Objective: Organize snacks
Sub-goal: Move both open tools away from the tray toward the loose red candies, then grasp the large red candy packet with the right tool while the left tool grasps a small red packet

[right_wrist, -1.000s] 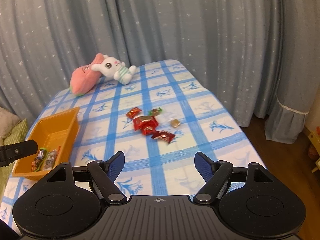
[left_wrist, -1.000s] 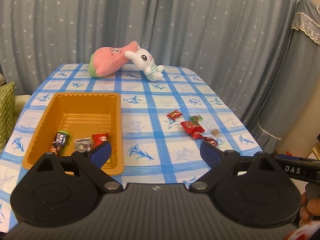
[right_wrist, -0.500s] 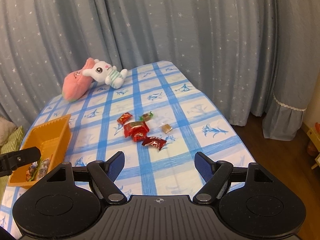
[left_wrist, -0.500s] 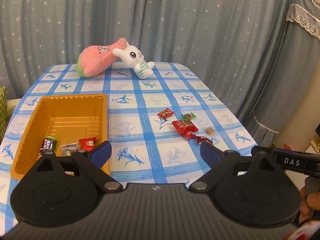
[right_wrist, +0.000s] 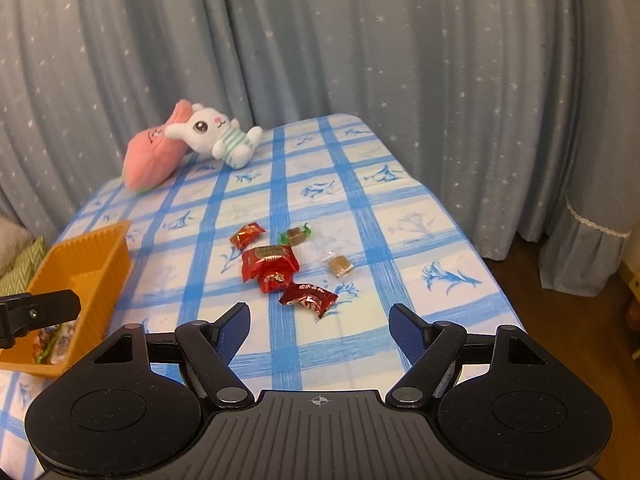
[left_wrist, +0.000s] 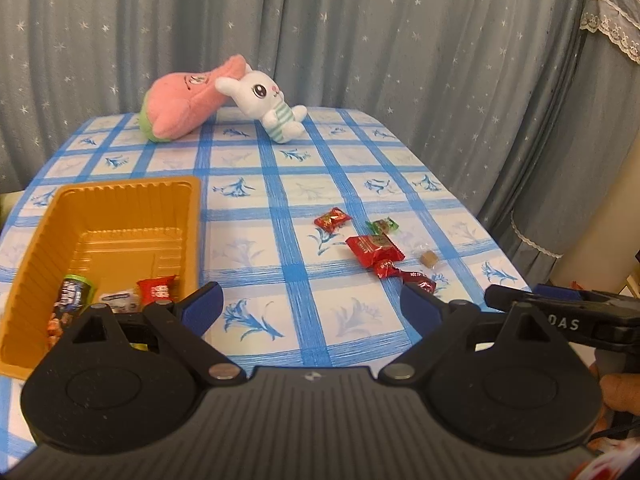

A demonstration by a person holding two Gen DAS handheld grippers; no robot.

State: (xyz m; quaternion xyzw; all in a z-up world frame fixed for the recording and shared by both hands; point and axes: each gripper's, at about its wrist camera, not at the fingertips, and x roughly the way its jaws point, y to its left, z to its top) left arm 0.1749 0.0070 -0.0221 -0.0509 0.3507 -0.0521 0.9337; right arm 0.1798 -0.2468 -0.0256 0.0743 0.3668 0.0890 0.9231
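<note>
- Star-print curtain behind, blue check tablecloth (left_wrist: 248, 248) below.
- L view: left gripper (left_wrist: 310, 306) wide, empty. Orange tray (left_wrist: 120, 220) w/ a few snacks beside it. Loose candies (left_wrist: 374, 250) look nearer than a sec ago.
- R view: right gripper (right_wrist: 318, 326) wide, empty, has closed in on dark red candy (right_wrist: 308, 295), just ahead between jaws. Prob next pick.

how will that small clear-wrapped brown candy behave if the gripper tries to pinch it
The brown candy looks like a small firm cube, so it probably won't crush. Its loose clear wrapper looks slick and may slip between pads. Lying low on the tablecloth, it likely slides rather than rolls.
</note>
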